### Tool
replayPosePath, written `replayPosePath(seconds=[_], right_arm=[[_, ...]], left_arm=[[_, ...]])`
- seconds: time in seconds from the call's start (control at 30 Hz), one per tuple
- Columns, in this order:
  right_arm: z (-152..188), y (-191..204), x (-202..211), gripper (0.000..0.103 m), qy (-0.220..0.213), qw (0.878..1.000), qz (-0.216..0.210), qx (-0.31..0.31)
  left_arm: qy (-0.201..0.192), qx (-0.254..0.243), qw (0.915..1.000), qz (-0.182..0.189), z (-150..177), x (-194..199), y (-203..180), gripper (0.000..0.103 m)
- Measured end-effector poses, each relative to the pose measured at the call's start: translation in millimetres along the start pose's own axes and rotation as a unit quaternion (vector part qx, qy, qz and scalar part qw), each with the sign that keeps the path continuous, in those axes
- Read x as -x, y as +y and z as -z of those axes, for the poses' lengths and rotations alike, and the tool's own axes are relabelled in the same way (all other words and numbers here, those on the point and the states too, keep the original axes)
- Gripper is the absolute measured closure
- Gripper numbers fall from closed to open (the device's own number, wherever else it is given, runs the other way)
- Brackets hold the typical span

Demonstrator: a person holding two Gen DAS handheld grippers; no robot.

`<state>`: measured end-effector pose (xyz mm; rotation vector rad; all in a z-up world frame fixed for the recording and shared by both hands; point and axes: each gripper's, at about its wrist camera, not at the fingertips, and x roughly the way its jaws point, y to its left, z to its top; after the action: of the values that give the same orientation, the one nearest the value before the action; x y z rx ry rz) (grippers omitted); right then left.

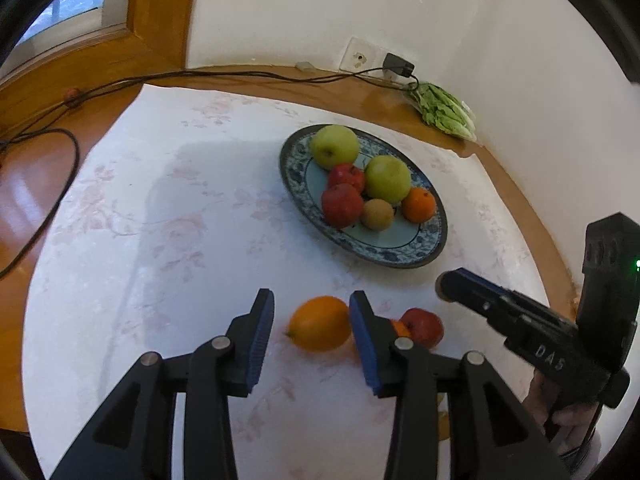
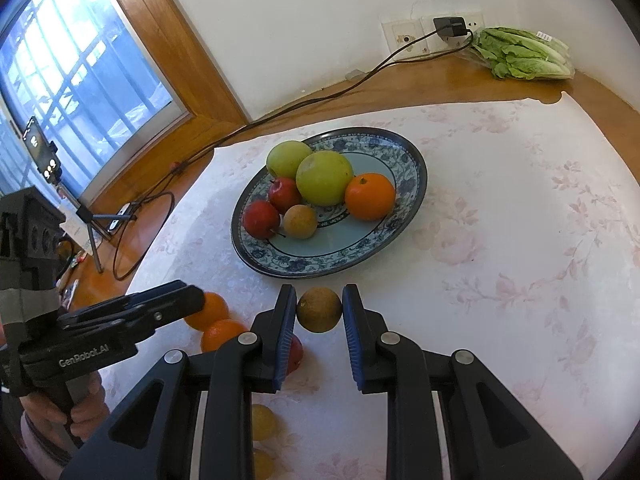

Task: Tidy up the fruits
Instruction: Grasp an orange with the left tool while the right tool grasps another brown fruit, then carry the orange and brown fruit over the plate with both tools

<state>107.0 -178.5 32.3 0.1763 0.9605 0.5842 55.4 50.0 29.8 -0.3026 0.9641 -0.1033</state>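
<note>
Soft daylight from the window [image 2: 72, 80] lights both views evenly; shadows on the cloth [image 1: 160, 200] are faint. Fisheye curvature bends edges, corners vignette black, and focus is slightly soft.

Two handheld grippers of matte black plastic: left gripper [image 1: 312, 320] and right gripper [image 2: 319, 312], each with blue ribbed pads [image 2: 285, 336] and round silver pivot pins. White lettering "GenRobot.AI" and "DAS" on the bodies; small green indicator light; grey tape band around one housing.
</note>
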Motion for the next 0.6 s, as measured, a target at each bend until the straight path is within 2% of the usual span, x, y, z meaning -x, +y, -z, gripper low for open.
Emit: replayPosePath(seconds=[0.47,0.6], right_arm=[[0.6,-1.8,7.8,0.078,-0.011,1.0,-0.005,-0.004],[0.7,-3.2,6.8,0.078,-0.01,1.0,-0.006,-0.006]], left_arm=[[0.015,0.007,0.9997,-0.018,5.1,-16.0,0.8,0.06],[0.008,0.012,0.9997,-0.02,1.5,-18.8,2.8,0.06]])
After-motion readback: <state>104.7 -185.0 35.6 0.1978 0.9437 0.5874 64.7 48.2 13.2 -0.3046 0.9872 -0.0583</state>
